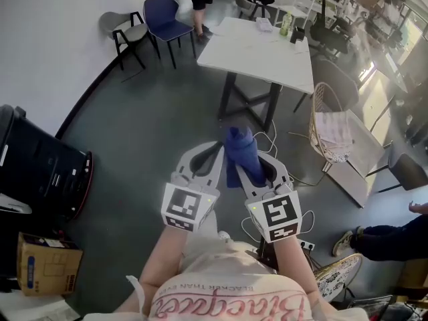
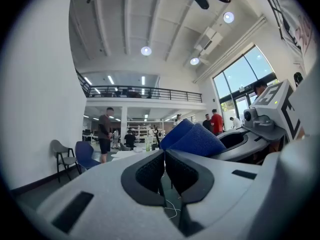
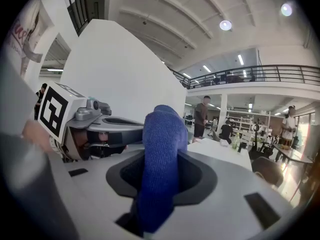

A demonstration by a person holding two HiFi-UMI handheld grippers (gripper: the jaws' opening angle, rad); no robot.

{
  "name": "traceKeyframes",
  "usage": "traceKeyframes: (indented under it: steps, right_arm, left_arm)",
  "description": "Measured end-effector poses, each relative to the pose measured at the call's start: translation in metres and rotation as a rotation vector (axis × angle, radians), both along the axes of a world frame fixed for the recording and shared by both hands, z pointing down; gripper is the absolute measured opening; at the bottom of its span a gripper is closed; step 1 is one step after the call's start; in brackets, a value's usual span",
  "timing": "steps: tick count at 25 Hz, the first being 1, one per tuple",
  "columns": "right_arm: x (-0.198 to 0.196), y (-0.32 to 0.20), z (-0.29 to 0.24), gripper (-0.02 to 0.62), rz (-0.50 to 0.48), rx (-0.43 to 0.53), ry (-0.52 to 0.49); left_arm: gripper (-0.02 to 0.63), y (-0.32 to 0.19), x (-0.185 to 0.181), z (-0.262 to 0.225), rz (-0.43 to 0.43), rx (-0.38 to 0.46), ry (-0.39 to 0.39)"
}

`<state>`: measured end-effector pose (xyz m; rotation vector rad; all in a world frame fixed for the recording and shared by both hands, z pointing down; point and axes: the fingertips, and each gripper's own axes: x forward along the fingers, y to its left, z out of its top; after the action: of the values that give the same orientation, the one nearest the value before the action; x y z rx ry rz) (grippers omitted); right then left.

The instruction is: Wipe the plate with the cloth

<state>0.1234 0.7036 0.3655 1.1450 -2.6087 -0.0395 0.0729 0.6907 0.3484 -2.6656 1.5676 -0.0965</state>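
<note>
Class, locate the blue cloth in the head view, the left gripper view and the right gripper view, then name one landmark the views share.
Head view: blue cloth at centre, clamped in the right gripper.
Left gripper view: blue cloth right of centre, just beyond the left gripper, whose jaws are shut.
Right gripper view: blue cloth at centre, upright between the jaws.
Shared landmark: the white table, beyond the cloth in every view.

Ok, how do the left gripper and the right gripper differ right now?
The left gripper is shut on nothing; the right gripper is shut on the blue cloth. The left gripper's pads meet, while the right gripper's pads are kept apart by the bunched cloth, which sticks out past its tips. Both are grey and are held side by side above the floor.
</note>
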Motion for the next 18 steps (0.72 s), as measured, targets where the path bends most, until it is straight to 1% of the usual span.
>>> traceKeyframes:
  steps: [9,18]
  right_arm:
    - [-0.008,-0.077,0.001,0.124,0.044,0.007,-0.006]
    - [-0.038,-0.157,-0.003,0.124,0.065,0.014,0.000]
  left_arm:
    - [0.005,-0.073,-0.018,-0.004,0.012,0.010,-0.006]
    - [0.005,-0.156,-0.047,-0.009,0.039,0.015,-0.013]
